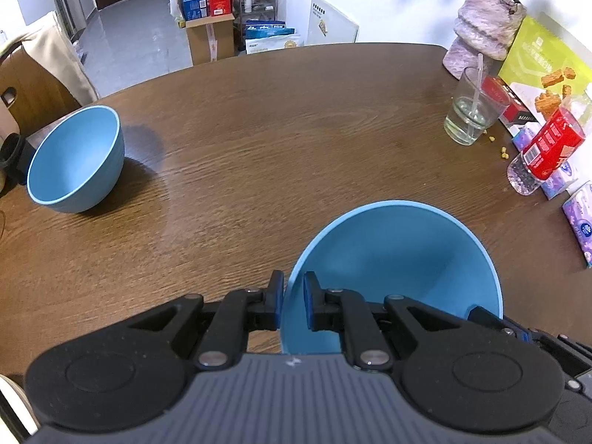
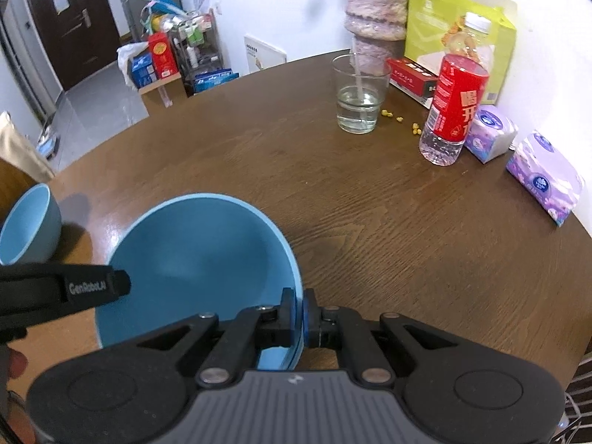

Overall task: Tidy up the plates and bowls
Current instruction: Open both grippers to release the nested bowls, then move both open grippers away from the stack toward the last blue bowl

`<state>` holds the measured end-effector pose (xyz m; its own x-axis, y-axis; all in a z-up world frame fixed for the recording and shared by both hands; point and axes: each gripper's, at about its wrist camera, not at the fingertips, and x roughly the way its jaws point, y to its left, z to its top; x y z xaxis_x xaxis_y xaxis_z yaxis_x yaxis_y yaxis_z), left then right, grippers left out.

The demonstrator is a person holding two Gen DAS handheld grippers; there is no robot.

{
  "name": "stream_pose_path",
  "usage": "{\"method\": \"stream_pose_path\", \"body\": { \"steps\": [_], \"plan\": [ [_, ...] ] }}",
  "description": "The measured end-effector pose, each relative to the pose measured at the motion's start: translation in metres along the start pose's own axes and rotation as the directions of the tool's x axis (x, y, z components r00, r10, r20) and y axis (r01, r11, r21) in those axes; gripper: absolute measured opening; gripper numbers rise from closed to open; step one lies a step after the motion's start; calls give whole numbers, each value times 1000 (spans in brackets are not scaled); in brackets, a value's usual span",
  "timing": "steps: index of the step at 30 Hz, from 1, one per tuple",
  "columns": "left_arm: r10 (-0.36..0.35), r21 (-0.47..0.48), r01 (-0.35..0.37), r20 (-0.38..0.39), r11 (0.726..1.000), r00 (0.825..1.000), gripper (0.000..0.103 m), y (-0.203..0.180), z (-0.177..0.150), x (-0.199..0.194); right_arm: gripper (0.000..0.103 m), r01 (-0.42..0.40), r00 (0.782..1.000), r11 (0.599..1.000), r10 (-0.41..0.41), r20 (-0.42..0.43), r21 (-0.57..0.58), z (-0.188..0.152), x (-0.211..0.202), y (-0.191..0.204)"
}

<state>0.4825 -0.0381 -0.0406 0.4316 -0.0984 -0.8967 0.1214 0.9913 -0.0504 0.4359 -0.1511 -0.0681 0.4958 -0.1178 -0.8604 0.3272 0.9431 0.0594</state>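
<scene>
A large blue bowl (image 1: 399,259) is held by both grippers near the front of the brown wooden table (image 1: 259,129). My left gripper (image 1: 293,285) is shut on the bowl's left rim, one pad inside and one outside. My right gripper (image 2: 299,299) is shut on the right rim of the same bowl (image 2: 199,251). The left gripper's finger (image 2: 74,288) shows over the bowl's left side in the right wrist view. A smaller blue bowl (image 1: 74,159) stands upright and empty at the table's left edge, also visible as the small bowl (image 2: 26,225) in the right wrist view.
At the right back of the table stand a glass of water with a straw (image 2: 360,96), a red-labelled bottle (image 2: 457,103), a pale vase (image 2: 373,14), a green box (image 2: 458,33) and purple tissue packs (image 2: 544,177). Yellow crumbs (image 2: 399,118) lie by the glass.
</scene>
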Motion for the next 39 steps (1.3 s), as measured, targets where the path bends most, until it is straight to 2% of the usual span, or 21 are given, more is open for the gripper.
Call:
{"method": "stream_pose_path", "body": {
  "steps": [10,21,24,29,30,33,34,36,37,38,39],
  "plan": [
    [16,-5,-16,-13,1000,1000,12,-1,-3,5,5,31,999,997,-31,-7,-71,-5,9,7],
    [31,-7,-31,-14,999,999,13,-4,-5,7,6,23,999,997,-25,-26,-76,-7,14,6],
    [21,-8,-21,-13,1000,1000,14,-6,-7,6,14,8,1000,997,-9,-24,-75,-6,15,5],
    [23,-11,-23,6,1000,1000,20,-4,-9,-2,20,-13,1000,997,12,-8,-77,-7,9,4],
    [28,-16,-28,11,999,1000,25,-2,-9,-4,23,-17,1000,997,16,-4,-73,-7,8,4],
    [39,-30,-38,30,999,999,32,5,-11,-11,46,-22,1000,999,23,10,-50,-8,3,-2],
    [41,-36,-39,36,999,999,35,7,-12,-14,50,-23,1000,999,24,14,-43,-9,2,-3],
    [50,-47,-48,54,998,997,55,12,-13,-21,69,-28,999,999,28,19,-25,-10,-1,-7],
    [56,-50,-53,65,997,996,60,14,-15,-24,75,-33,999,999,34,22,-16,-11,-3,-8],
    [62,-51,-58,78,997,995,68,16,-16,-28,86,-42,999,999,42,25,-6,-11,-5,-9],
    [66,-52,-61,90,997,994,80,18,-16,-31,92,-52,998,999,52,30,3,-13,-7,-10]
  ]
}}
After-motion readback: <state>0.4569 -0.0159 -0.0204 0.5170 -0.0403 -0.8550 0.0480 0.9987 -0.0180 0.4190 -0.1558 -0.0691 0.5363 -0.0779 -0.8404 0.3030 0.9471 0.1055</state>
